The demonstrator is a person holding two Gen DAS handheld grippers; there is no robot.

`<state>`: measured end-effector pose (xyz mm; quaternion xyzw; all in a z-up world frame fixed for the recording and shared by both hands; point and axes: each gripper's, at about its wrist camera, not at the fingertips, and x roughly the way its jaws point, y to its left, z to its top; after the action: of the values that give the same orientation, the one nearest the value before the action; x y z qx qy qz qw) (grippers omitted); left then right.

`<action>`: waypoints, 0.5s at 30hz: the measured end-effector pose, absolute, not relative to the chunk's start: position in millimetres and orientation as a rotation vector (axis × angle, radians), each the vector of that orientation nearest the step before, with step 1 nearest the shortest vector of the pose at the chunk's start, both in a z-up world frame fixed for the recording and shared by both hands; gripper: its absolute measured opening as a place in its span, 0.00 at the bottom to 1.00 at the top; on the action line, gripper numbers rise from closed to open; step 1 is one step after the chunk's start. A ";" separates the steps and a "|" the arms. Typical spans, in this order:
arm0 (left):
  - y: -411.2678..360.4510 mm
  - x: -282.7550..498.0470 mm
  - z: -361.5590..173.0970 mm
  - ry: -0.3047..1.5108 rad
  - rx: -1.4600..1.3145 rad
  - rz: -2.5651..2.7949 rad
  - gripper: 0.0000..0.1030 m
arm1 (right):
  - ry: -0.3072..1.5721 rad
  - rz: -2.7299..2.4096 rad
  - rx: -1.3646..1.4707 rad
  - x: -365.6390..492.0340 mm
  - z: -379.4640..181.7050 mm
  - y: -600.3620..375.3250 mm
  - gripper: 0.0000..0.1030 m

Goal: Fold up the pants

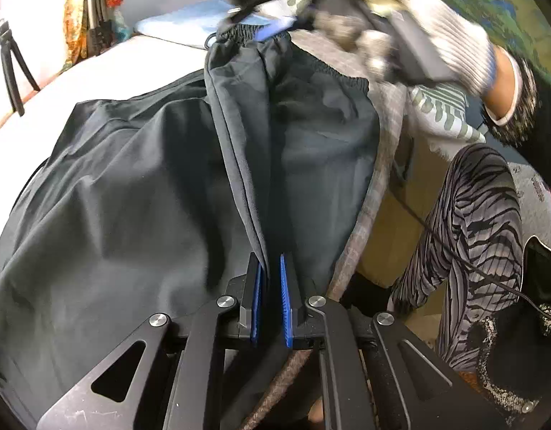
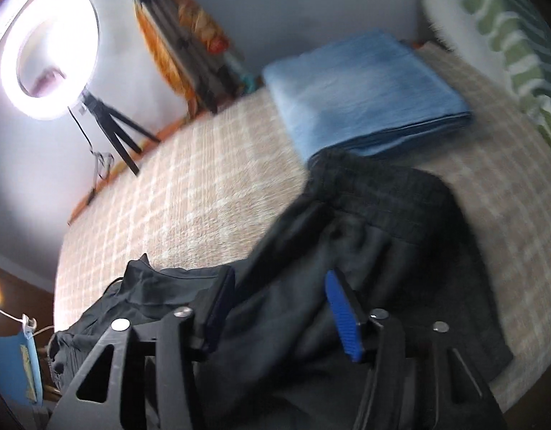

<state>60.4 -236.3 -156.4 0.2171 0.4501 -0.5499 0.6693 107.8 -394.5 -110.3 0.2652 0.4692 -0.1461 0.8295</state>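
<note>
Dark grey pants (image 1: 132, 186) lie spread over the bed, the elastic waistband (image 1: 322, 68) at the far end. In the left wrist view my left gripper (image 1: 272, 286) is shut on a lengthwise fold of the pants, and the cloth runs up from between its blue pads. A gloved hand (image 1: 418, 25) holds the right gripper above the waistband, blurred. In the right wrist view my right gripper (image 2: 281, 308) stands open. Its blue pads are well apart over the pants (image 2: 383, 236) and do not press on the cloth.
A folded blue cloth (image 2: 365, 89) lies on the checked bed cover (image 2: 204, 179) beyond the waistband. A green-patterned pillow (image 2: 508, 36) is at the right. A ring light (image 2: 48, 53) on a tripod stands at the left. The person's striped leg (image 1: 472, 233) is beside the bed edge.
</note>
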 end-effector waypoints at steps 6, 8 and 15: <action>-237.1 61.5 -157.6 1.016 0.483 -1.258 0.07 | 1.093 -0.414 0.466 160.6 -135.6 -376.3 0.55; -236.6 62.2 -157.0 1.017 0.476 -1.262 0.07 | 1.121 -0.452 0.432 168.2 -142.1 -375.8 0.51; -231.7 64.7 -152.6 1.003 0.461 -1.253 0.04 | 1.099 -0.466 0.507 154.7 -155.9 -401.0 0.01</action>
<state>64.7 -231.7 -152.6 0.2044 0.4451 -0.5563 0.6713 154.7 -401.0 -155.9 0.2360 0.5116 -0.2169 0.7972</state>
